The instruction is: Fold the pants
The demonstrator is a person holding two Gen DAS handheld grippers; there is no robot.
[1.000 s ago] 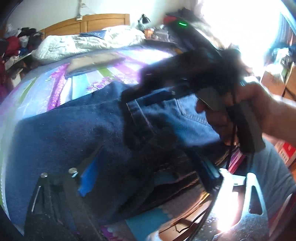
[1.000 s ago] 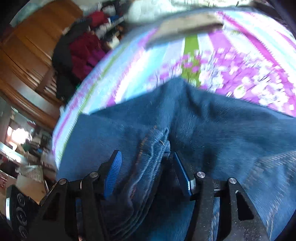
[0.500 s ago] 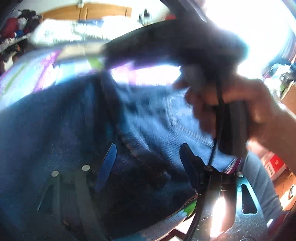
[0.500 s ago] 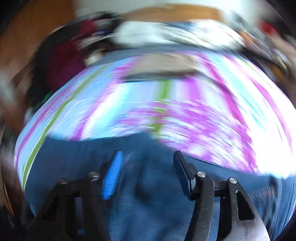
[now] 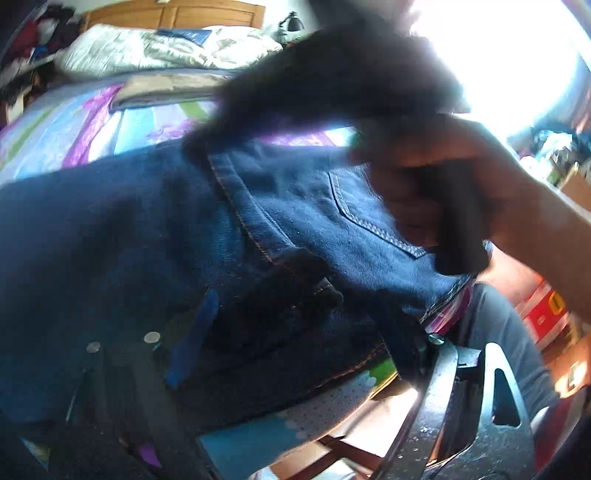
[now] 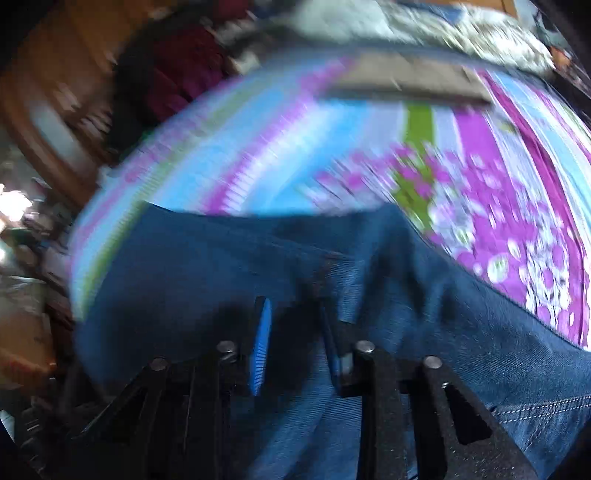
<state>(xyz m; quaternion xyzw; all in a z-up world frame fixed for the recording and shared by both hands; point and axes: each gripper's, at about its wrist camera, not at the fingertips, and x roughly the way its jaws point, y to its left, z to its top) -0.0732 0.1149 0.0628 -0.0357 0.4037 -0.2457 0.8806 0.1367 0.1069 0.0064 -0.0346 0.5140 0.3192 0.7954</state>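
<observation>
Clutter: a heap of dark and red clothes sits off the bed's left edge, beside wooden furniture; all of it is smeared by motion.
Bed: a striped and flowered cover in blue, purple and green; a tan folded cloth lies toward the head end, with a pale quilt bunched against the wooden headboard behind it.
Pants: dark blue jeans spread across the foot end of the bed, the waistband and a stitched back pocket toward the right, the cloth reaching the bed's near edge.
Left gripper: low over the jeans at the near edge, its jaws set wide apart with denim bunched between them; whether they touch the cloth I cannot tell.
Right gripper: its jaws are drawn close together around a raised fold of denim, though blur hides whether they truly pinch it.
Right hand: wrapped round the black gripper handle, above the pocket.
Floor side: a red box past the bed's right edge.
</observation>
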